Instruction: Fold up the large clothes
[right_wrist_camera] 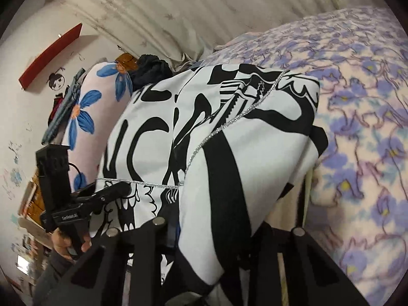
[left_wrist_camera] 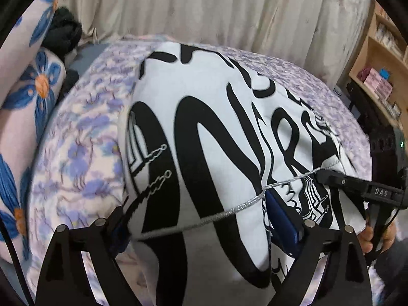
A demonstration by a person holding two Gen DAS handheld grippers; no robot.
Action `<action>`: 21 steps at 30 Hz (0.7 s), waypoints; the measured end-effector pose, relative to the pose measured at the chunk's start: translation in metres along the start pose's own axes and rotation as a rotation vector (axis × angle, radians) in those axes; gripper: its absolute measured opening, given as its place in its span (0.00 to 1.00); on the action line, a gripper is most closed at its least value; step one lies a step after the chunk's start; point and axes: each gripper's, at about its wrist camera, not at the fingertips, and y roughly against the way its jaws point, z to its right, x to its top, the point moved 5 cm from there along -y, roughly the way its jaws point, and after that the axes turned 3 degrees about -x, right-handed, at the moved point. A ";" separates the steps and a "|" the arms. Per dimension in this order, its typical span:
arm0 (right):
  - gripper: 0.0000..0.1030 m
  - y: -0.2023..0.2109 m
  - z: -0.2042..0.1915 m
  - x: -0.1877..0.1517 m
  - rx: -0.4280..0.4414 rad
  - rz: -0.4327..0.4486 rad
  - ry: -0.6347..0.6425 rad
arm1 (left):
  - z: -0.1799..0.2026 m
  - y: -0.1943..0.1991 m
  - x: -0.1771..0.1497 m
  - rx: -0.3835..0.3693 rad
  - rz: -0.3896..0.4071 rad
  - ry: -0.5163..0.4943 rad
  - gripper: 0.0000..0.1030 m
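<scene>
A large white garment [left_wrist_camera: 216,117] with bold black print and a silver cord [left_wrist_camera: 229,209] lies spread on the bed. My left gripper [left_wrist_camera: 196,204] hovers over its near edge with the jaws wide open. Fabric and cord lie between its fingers, and the pads do not press on them. In the right wrist view the left gripper [right_wrist_camera: 114,191] reaches in from the left, held by a hand [right_wrist_camera: 66,244]. My right gripper [right_wrist_camera: 227,232] is shut on a raised fold of the garment [right_wrist_camera: 229,153], which drapes over its fingertips. The left wrist view shows the right gripper [left_wrist_camera: 326,176] at the garment's right edge.
A purple floral blanket [left_wrist_camera: 84,158] covers the bed. A pillow with blue flowers [left_wrist_camera: 33,89] and dark clothing [left_wrist_camera: 63,35] lie at the far left. A pale curtain [left_wrist_camera: 204,7] hangs behind the bed. A wooden shelf unit [left_wrist_camera: 377,58] stands at the right.
</scene>
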 end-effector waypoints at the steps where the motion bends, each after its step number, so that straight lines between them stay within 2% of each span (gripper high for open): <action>1: 0.26 0.002 0.003 -0.002 0.000 -0.012 -0.011 | 0.000 0.001 -0.001 -0.015 -0.014 0.020 0.89; 3: 0.26 -0.001 0.010 -0.005 -0.032 -0.019 0.014 | 0.000 0.001 -0.004 0.007 -0.008 0.006 0.90; 6: 0.33 -0.017 0.016 -0.004 -0.099 -0.016 0.034 | 0.000 -0.011 -0.010 0.102 0.013 -0.022 0.98; 9: 0.43 -0.027 0.023 -0.004 -0.162 -0.014 0.066 | -0.007 -0.016 -0.015 0.102 0.037 0.028 0.98; 11: 0.55 -0.025 0.024 -0.003 -0.156 -0.026 0.045 | -0.008 -0.011 -0.018 0.111 0.060 0.024 0.98; 13: 0.62 -0.016 0.026 -0.006 -0.169 -0.058 0.014 | -0.004 -0.003 -0.021 0.153 0.090 -0.007 0.98; 15: 0.62 0.002 0.028 -0.008 -0.191 -0.050 0.010 | 0.001 0.009 -0.022 0.188 0.120 -0.019 0.96; 18: 0.62 0.033 0.027 -0.010 -0.241 0.015 0.040 | 0.010 0.031 -0.022 0.223 0.160 0.003 0.86; 20: 0.62 0.057 0.022 -0.011 -0.279 0.082 0.086 | 0.018 0.050 -0.021 0.237 0.201 0.027 0.64; 21: 0.62 0.063 0.017 -0.011 -0.287 0.100 0.107 | 0.023 0.058 -0.019 0.238 0.212 0.035 0.59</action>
